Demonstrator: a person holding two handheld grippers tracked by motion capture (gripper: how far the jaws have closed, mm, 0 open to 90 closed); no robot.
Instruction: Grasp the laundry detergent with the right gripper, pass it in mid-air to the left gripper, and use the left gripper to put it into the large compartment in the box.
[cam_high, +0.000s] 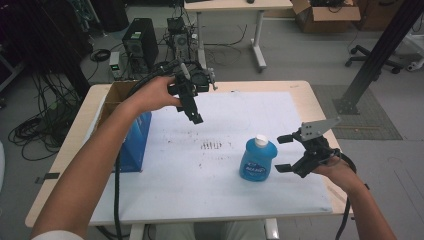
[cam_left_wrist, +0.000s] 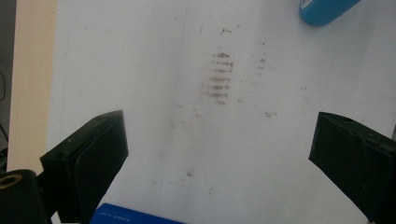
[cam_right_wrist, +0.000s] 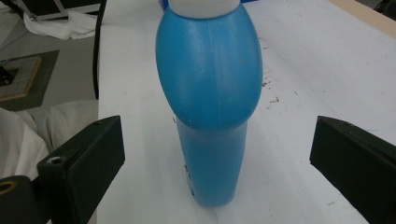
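Observation:
A blue plastic bottle (cam_high: 258, 160) with a white cap stands upright on the white sheet, right of the table's middle. My right gripper (cam_high: 283, 153) is open just to the bottle's right, at body height, jaws pointing at it. In the right gripper view the bottle (cam_right_wrist: 210, 93) stands straight ahead, in line with the gap of the open right gripper (cam_right_wrist: 217, 144), and neither jaw touches it. My left gripper (cam_high: 192, 112) hangs above the far middle of the sheet, tilted downward. The left gripper (cam_left_wrist: 219, 140) is open and empty over bare sheet, with the bottle (cam_left_wrist: 327, 9) at the top right.
An open cardboard box with a blue side (cam_high: 131, 140) stands at the table's left edge. Brown smudges (cam_high: 211, 145) mark the middle of the white sheet (cam_high: 165, 190). A computer tower (cam_high: 140, 42), cables and another desk lie on the floor beyond the table.

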